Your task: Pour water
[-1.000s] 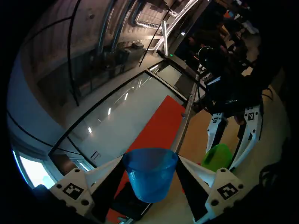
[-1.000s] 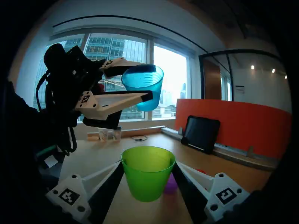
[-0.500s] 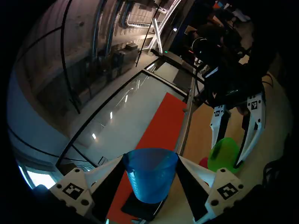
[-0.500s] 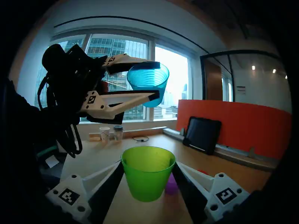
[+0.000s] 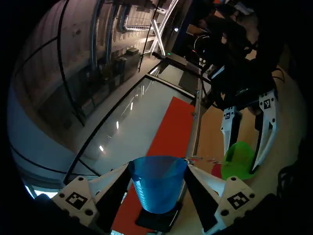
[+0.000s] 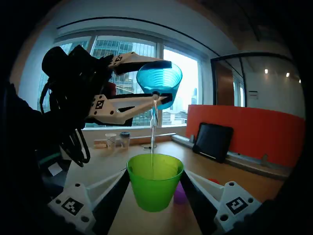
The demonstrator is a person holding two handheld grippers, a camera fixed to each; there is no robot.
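Water (image 6: 152, 133) falls in a thin stream from the lower lip of the blue cup (image 6: 159, 80) into the green cup (image 6: 155, 184).

In the right gripper view, the left gripper (image 6: 167, 80) is above and beyond the right gripper's own fingers. Its two white fingers are closed on the blue cup, one over it and one under it, and the cup is tipped toward the green cup below. The right gripper (image 6: 155, 172) grips the green cup between its fingertips. That cup is upright, and the stream lands inside its open mouth.

Just behind the green cup, toward the right finger, a small purple thing (image 6: 179, 194) lies on the table (image 6: 105, 162). Farther beyond the fingers, to the right, a dark tablet (image 6: 210, 141) leans against an orange partition (image 6: 254, 129). To the left, a small pale cup (image 6: 110, 139) and a dark-lidded jar (image 6: 125, 138) stand near the window (image 6: 117, 55).

In the left gripper view, the blue cup sits clamped between that gripper's fingertips. The right gripper is farther off to the upper right, its fingers pressed on either side of the green cup.
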